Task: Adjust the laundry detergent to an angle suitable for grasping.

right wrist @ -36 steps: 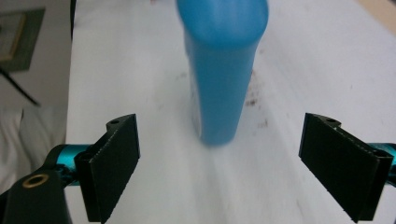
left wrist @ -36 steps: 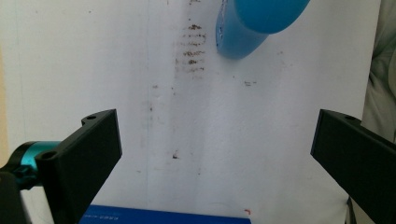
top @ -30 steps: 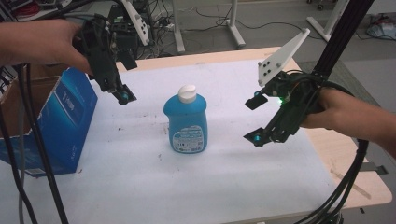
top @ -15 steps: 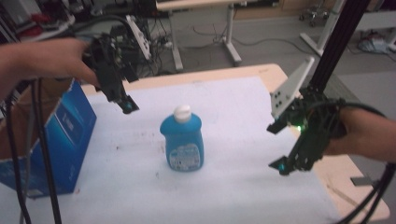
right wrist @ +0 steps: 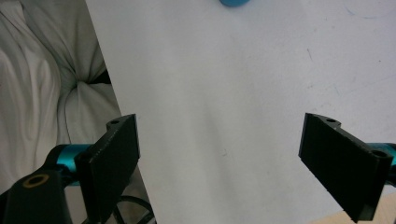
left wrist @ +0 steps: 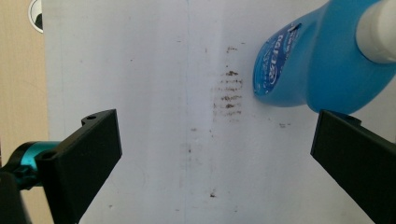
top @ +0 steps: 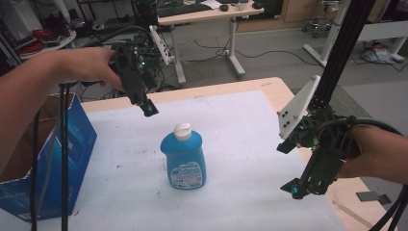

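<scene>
high view: blue bottle (top: 184,156) upright on bench, untouched; left gripper (top: 146,107) and right gripper (top: 294,187) jaws apart, empty.

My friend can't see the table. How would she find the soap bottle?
Look at the white sheet covering the table. Near its middle stands the bottle, upright and alone. It is bright blue with a white cap, unlike the blue cardboard box at the left edge.

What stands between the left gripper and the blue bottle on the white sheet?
Nothing visible does. The left gripper hangs open above and behind the blue bottle, with bare white sheet below it. The blue box stands off to the side.
</scene>
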`<state>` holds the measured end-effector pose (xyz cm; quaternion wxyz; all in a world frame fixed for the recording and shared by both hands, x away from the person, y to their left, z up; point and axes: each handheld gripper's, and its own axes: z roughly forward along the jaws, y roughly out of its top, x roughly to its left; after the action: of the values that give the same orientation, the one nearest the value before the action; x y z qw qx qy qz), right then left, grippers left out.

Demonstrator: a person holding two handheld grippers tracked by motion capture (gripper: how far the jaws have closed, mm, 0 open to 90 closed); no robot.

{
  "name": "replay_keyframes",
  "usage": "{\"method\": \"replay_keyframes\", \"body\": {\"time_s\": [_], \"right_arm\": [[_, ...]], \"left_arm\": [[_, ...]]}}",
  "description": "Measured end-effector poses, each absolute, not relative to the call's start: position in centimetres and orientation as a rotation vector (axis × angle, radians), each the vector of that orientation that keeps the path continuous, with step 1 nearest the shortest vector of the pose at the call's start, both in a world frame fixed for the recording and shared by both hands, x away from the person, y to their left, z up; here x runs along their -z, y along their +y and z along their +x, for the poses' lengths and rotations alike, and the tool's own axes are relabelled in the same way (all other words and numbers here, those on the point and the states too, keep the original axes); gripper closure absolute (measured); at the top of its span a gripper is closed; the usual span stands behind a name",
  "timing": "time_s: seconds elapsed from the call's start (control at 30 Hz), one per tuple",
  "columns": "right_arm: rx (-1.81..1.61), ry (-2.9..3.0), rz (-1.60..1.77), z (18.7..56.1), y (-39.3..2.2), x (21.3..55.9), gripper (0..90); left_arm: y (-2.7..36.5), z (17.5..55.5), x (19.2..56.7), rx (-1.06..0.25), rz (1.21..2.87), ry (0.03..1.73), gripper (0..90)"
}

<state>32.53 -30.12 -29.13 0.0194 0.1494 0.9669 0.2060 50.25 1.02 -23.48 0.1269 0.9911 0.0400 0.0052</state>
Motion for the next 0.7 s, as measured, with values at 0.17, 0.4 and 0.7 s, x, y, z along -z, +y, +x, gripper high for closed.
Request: {"method": "replay_keyframes", "body": {"time_s": [0.17,0.4,0.7], "right_arm": [[-0.637,3.008,0.46,32.3,-30.24,28.99,11.7],[-0.634,3.022,0.445,32.52,-29.98,28.98,11.7],[-0.635,3.023,0.457,32.9,-29.89,29.17,11.7]], "left_arm": [[0.97,50.74,23.69,-0.014,2.88,0.122,1.8],[0.94,50.66,23.65,-0.014,2.872,0.105,1.8],[0.94,50.49,23.66,-0.022,2.876,0.088,1.8]]}}
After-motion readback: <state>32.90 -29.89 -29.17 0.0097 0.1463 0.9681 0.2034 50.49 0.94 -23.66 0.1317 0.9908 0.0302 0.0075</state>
